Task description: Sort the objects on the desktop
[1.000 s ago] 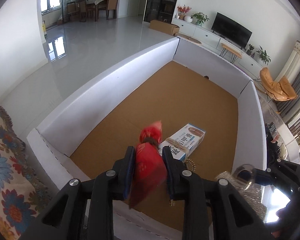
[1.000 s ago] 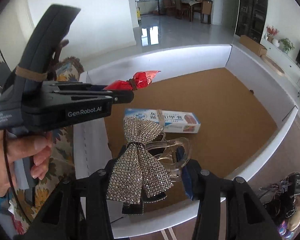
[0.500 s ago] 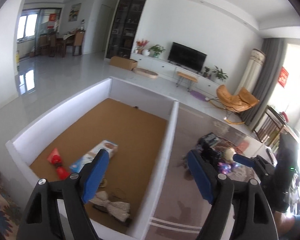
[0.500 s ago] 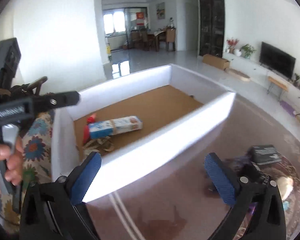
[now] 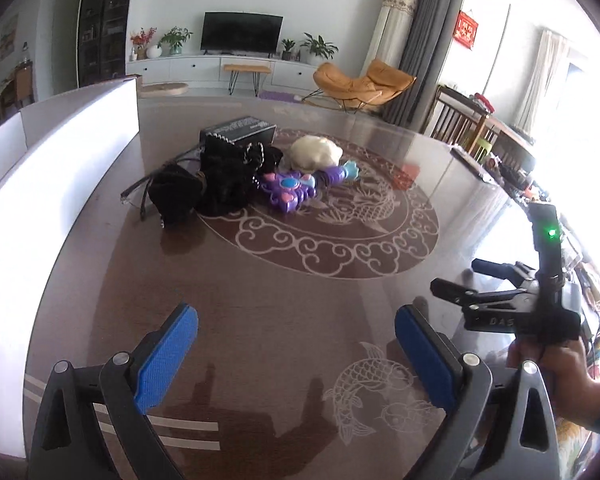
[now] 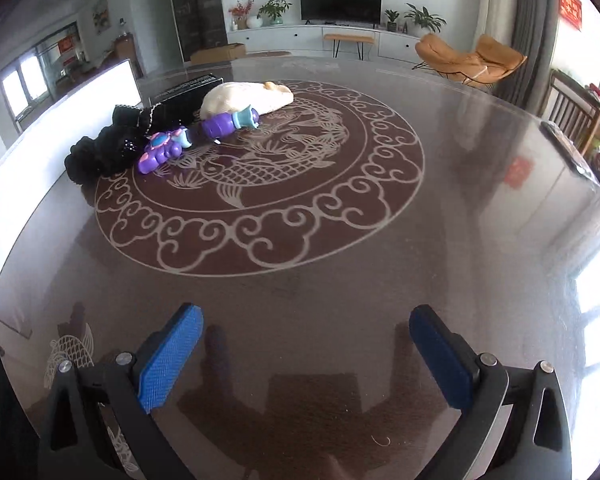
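Both tongs left box, emptied | left tongs (image 5: 296,354) opening, right tongs (image 6: 306,356) spread | one purple toy (image 6: 196,138)

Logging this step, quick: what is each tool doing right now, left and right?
Left tool: jaws opening, nothing between them, above the table.
Right tool: open, empty.
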### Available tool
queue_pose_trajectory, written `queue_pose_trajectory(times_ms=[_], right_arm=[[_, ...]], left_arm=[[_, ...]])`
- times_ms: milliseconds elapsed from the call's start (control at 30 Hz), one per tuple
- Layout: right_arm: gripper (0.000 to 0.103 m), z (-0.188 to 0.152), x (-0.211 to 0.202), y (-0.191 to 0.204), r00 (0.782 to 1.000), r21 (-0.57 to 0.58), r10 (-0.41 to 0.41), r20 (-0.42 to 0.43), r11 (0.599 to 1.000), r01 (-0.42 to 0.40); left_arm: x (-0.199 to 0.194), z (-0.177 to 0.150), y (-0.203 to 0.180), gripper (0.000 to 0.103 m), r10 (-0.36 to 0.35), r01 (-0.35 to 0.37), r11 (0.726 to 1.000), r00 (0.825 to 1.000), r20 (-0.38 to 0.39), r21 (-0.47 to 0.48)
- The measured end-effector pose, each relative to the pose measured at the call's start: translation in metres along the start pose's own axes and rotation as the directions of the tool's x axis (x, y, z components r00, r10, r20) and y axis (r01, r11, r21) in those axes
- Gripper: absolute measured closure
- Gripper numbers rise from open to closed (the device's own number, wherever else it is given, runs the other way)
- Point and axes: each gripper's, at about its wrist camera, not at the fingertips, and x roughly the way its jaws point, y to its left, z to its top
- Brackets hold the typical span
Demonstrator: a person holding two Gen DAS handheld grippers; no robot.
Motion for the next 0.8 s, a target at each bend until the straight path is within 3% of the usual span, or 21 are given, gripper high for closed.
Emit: queue_pose_trajectory(times_ms=[267, 367, 600, 800], right_arm=[[0.000, 0.000, 0.004, 0.018, 1.000, -0.041, -0.005, -0.009, 0.999, 0.005], [0.000, -0.001, 0.005, 0.020, 1.000, -0.043, -0.024, -0.013, 0.999, 0.023], [0.000, 0.000, 0.006, 0.020, 1.000, -0.042, -0.028, -0.013, 0.999, 0.027], [0.000, 0.000, 0.006, 0.020, 1.000, -0.042, -0.027, -0.013, 0.999, 0.027]], left_arm=[[0.033, -0.023, 0.019, 0.002, 0.079, -0.080, 0.996, 0.996, -0.034, -0.030], [0.029, -0.024, 0.025, 0.002, 0.066, -0.066, 0.996, 0.998, -0.004, -0.054], [0.029, -0.025, 0.028, 0.003, 0.057, -0.058, 0.995, 0.998, -0.020, -0.075], [0.033, -0.027, 0.018, 0.003, 0.102, -0.103, 0.994, 0.994, -0.030, -0.020]])
